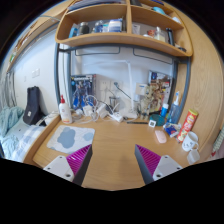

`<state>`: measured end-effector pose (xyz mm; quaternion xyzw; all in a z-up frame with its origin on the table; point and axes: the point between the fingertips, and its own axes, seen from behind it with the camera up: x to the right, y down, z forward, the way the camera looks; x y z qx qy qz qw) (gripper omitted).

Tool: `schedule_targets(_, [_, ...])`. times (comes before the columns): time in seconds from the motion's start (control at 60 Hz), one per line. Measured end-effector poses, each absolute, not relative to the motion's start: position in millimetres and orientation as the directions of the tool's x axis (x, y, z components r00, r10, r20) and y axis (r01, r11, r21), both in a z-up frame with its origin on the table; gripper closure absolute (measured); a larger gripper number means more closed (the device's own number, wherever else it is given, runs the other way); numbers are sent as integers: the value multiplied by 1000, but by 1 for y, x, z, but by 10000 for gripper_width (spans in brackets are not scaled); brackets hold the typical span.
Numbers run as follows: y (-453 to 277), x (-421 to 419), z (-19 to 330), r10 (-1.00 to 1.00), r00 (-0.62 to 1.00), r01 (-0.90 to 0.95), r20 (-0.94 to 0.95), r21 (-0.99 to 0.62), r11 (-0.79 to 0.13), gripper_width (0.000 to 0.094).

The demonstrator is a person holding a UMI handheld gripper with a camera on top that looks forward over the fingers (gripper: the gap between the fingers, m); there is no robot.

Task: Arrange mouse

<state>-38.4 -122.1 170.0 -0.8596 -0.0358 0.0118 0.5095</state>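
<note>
My gripper [114, 152] is open and empty, held above the bare wooden desk [112, 140]. Its left finger [80, 160] and right finger [148, 158] stand wide apart with only desk between them. A light grey mouse mat [70, 138] lies on the desk ahead of the left finger. A small pale object [114, 118] lies far ahead by the back wall; I cannot tell whether it is the mouse.
A white bottle [65, 110] and a black object [35, 103] stand at the back left. An orange box [188, 124], a white mug [190, 143] and small items crowd the right side. Wooden shelves [120, 35] hang above the desk.
</note>
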Motion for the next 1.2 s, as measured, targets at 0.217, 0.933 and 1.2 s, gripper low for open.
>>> schedule_targets(0.217, [-133, 37, 97, -14, 999, 17, 29, -832, -554, 75])
schedule_targets(0.933, [91, 237, -12, -76, 997, -44, 7, -766, -642, 90])
schedule_targets(1.2, [123, 239, -19, -53, 998, -49, -19, -766, -641, 486])
